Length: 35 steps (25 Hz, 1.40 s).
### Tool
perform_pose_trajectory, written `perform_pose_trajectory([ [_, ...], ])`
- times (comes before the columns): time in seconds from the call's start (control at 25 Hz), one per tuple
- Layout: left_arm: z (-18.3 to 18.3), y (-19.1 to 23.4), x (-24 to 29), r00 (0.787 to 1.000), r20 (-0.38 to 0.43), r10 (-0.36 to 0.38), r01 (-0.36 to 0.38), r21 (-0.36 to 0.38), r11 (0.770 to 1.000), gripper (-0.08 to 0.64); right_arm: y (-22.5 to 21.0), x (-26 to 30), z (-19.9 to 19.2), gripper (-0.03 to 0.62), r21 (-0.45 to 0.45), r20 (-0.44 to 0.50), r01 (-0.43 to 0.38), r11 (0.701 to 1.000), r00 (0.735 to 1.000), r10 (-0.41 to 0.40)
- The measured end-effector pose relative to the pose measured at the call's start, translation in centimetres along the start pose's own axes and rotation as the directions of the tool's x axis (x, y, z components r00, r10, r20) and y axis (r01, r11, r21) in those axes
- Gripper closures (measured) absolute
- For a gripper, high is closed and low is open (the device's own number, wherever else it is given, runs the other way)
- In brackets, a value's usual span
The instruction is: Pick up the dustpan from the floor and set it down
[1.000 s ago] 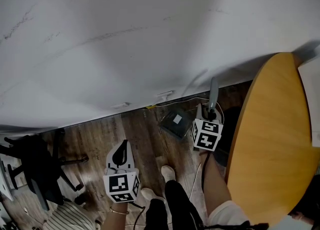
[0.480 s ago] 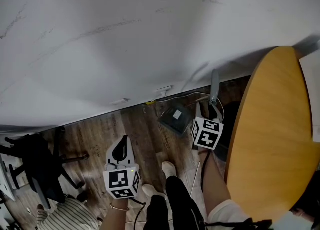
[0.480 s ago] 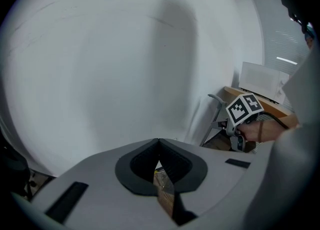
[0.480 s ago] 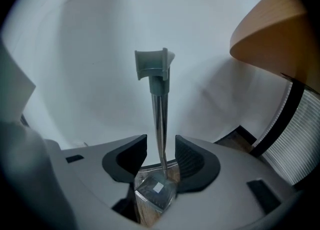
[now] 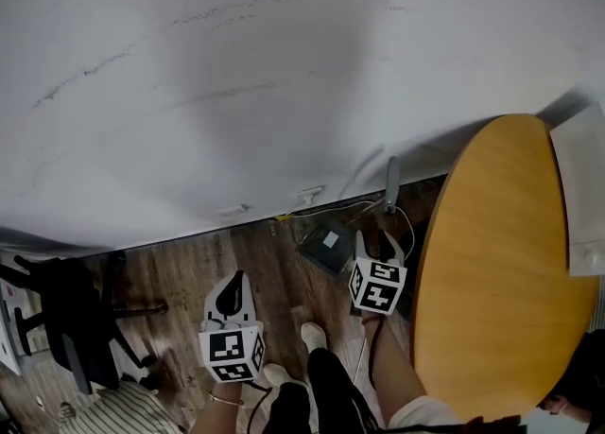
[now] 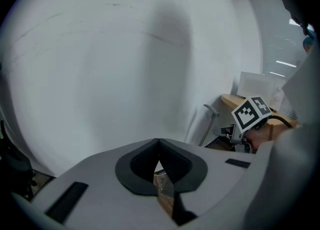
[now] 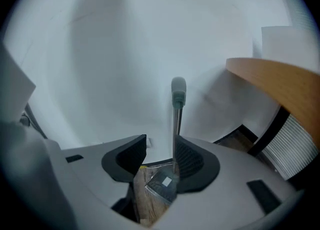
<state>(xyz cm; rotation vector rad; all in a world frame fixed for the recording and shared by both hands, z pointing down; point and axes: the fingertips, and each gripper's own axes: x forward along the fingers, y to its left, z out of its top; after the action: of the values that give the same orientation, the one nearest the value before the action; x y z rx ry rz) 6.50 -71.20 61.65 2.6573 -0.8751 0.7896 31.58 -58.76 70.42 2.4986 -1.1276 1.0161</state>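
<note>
Right gripper (image 7: pixel 161 143) jaws wide apart, have just been opening; nothing clamped; the dustpan's handle (image 7: pixel 176 116) stands upright in the gap, close by the right-hand jaw's pad, can't tell if it touches; grey grip cap on top of the handle; below it, seen through the gap, the dustpan (image 5: pixel 326 241) pan, dark with a small white label, sits on the wood floor (image 5: pixel 189 267) just beside the foot of the white wall (image 5: pixel 284 73); in head view this gripper hangs just short of the handle, marker cube toward the camera; left gripper (image 6: pixel 159 144) jaw tips meet, holding nothing, only a sliver of floor showing through the oval behind the tips; it hangs well left of the dustpan, over bare floor; a thin cable (image 5: pixel 364 207) runs along the wall base past the handle; person's light shoes (image 5: pixel 312 334) between the two grippers, nearer the camera; round wooden table (image 5: pixel 492 271) right of the right gripper, white sheet (image 5: pixel 581 196) at its far edge; black chair (image 5: pixel 66 314) at far left.
</note>
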Motion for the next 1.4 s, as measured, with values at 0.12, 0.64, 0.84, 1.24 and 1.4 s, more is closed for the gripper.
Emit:
perform_pose_trajectory([
  [0.12, 0.7, 0.3, -2.1, 1.0, 0.01, 0.003, -0.003, -0.001, 1.0, 0.543, 2.0, -3.0, 0.1, 0.413, -0.006, -0.001, -0.029, 1.0, 1.0, 0.029],
  [0.64, 9.1, 2.0, -7.9, 0.978, 0.204, 0.038, -0.029, -0.051, 0.998, 0.543, 5.7, -15.3, 8.2, 0.491, -0.069, 0.197, -0.101, 0.993, 0.974, 0.113],
  [0.84, 12.8, 0.9, -11.3, 0.969, 0.247, 0.006, 0.009, -0.058, 0.998, 0.543, 5.9, -21.1, 11.7, 0.545, -0.09, 0.243, -0.09, 0.992, 0.964, 0.109],
  [1.24, 15.5, -0.9, -15.6, 0.945, 0.319, -0.07, 0.064, 0.031, 0.997, 0.543, 7.4, -27.3, 14.2, 0.56, -0.082, 0.338, -0.092, 0.992, 0.934, 0.115],
  [1.4, 15.6, -1.0, -16.1, 0.942, 0.326, -0.077, 0.068, 0.04, 0.997, 0.543, 7.7, -28.1, 14.3, 0.56, -0.094, 0.347, -0.089, 0.992, 0.931, 0.117],
])
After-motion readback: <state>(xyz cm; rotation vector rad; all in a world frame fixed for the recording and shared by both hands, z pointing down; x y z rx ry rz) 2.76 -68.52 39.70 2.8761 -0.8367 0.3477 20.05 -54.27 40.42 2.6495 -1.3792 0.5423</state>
